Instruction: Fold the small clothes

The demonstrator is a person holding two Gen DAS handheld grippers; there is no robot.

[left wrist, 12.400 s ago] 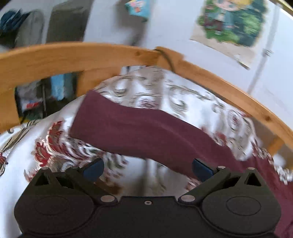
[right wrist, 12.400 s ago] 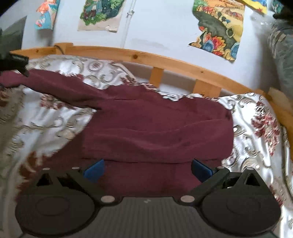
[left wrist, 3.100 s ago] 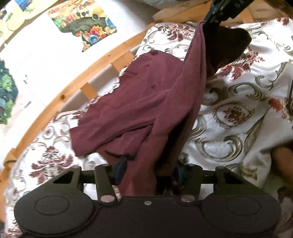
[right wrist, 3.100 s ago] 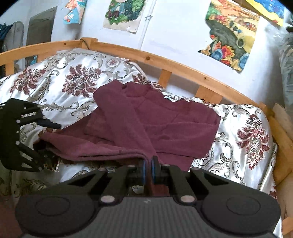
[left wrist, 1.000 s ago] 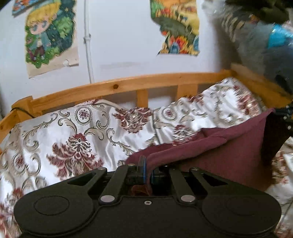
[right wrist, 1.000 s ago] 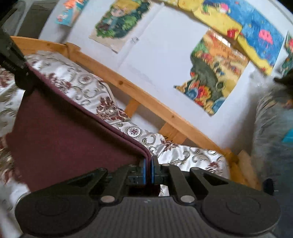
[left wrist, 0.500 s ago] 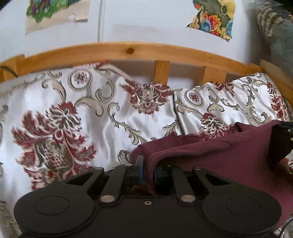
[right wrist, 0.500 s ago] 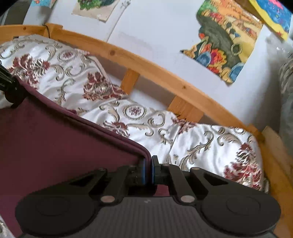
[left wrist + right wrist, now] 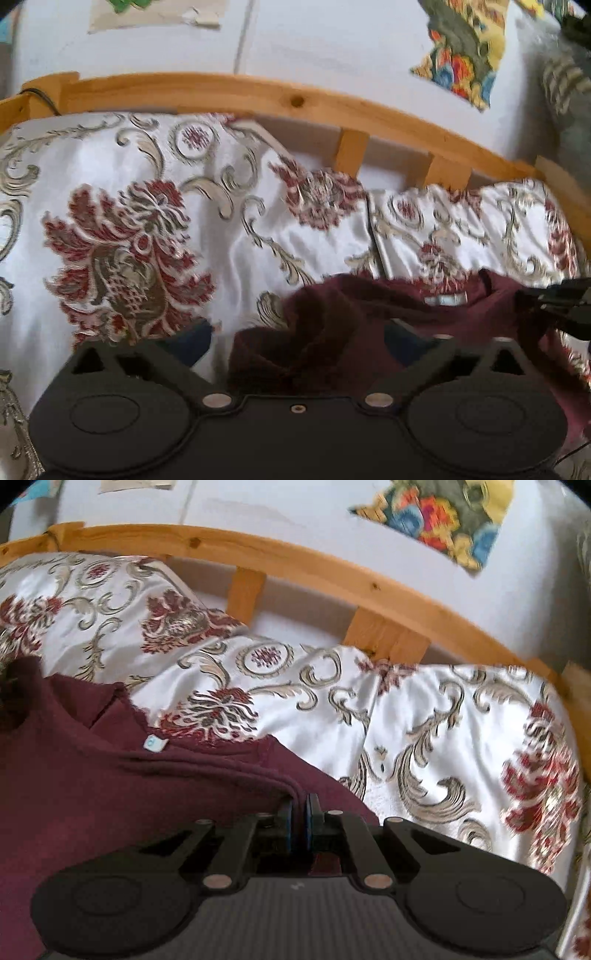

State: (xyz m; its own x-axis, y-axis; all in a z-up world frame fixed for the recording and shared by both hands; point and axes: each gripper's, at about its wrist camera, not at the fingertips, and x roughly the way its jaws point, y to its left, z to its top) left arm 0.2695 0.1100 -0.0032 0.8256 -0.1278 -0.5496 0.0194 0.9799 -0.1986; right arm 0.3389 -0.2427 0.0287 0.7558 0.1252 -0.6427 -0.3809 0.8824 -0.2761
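A maroon garment [image 9: 110, 775] lies on the floral bedspread [image 9: 424, 738], its collar with a pale tag [image 9: 153, 743] at the far side. My right gripper [image 9: 298, 821] is shut on the garment's right edge, low over the bed. In the left wrist view my left gripper [image 9: 297, 341] is open, and the garment's bunched left corner [image 9: 295, 354] lies loose between its fingers. The right gripper [image 9: 565, 299] shows dark at that view's right edge.
A wooden bed rail [image 9: 295, 99] with slats runs along the far side, against a white wall with posters [image 9: 461, 62]. The bedspread [image 9: 129, 221] spreads out left of the garment. Grey hanging clothing [image 9: 569, 92] is at the far right.
My left gripper has opened and let go of the garment's corner. Both grippers have come down, and the garment now lies on the bed instead of hanging between them.
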